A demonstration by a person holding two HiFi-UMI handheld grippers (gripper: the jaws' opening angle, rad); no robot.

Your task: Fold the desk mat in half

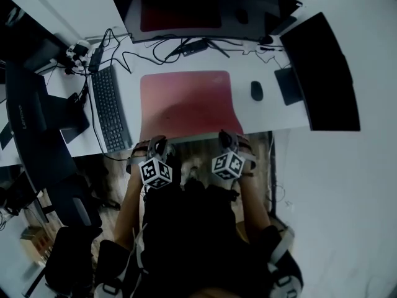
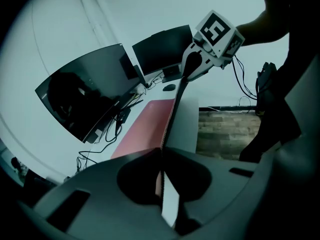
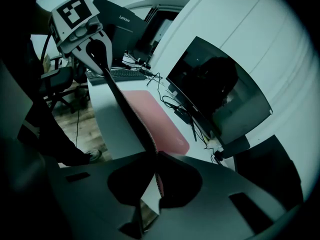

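Grip on both sides: you are holding the red desk mat by its near edge. Your left gripper is pinching the mat's near-left corner and your right gripper is pinching its near-right corner. In each gripper view the jaws are pressing together on the thin edge of the mat, with its pale underside showing below the pinch. Between the two grippers the edge is running taut and straight. That near strip seems to be riding up off the front edge of the tabletop, though the head view is dim there. The far part of the mat is lying flat at the middle of the tabletop, in front of the curved monitor. The keyboard is sitting near the left edge, and the mouse is sitting just beside the mat on the right.
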